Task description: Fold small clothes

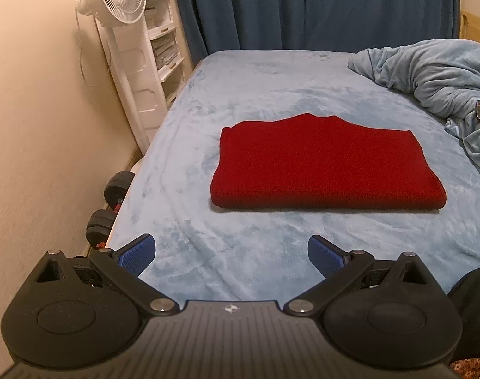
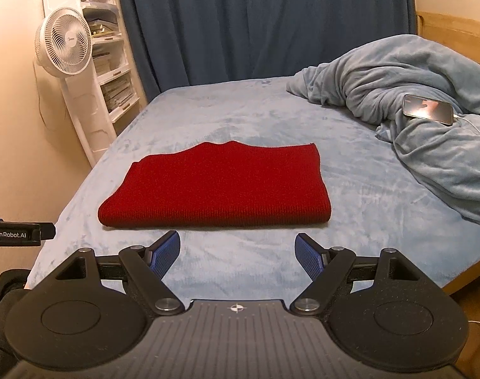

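The folded red sweater (image 2: 214, 186) lies on the bed (image 2: 240, 117), long axis crosswise, just ahead of both tongs; the right tongs (image 2: 238, 254) look nearer than the left tongs (image 1: 232, 255), each spread wide and empty

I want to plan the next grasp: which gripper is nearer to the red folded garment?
Right. The right gripper hovers open just short of the red folded garment's near edge. The left gripper, also open, sits farther back, with more bare bed sheet between.
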`<state>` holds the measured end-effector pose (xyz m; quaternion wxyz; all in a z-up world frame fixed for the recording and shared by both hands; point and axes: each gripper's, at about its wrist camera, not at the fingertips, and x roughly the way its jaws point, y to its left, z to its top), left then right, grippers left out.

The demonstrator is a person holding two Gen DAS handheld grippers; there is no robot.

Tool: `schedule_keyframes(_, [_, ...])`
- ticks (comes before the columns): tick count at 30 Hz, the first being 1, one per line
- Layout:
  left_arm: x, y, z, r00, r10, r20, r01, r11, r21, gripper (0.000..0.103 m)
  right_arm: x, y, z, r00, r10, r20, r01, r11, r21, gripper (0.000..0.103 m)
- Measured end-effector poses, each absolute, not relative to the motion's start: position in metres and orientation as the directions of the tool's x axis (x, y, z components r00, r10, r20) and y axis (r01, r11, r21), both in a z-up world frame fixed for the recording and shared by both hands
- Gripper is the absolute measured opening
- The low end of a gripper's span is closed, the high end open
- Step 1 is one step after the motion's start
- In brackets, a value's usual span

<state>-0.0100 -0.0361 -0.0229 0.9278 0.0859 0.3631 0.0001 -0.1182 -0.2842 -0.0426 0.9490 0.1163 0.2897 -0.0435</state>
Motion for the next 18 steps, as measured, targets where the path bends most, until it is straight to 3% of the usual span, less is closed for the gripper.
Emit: schedule_keyframes(18, [-0.0053,-0.0363,-0.0245,0.733,0.066,-0.677,0.061,0.985,0.162,0.103,-0.1158,-0.2856,-0.0445,0.823,-0.015,-0.567,0.154,0.968,0.198,0.081])
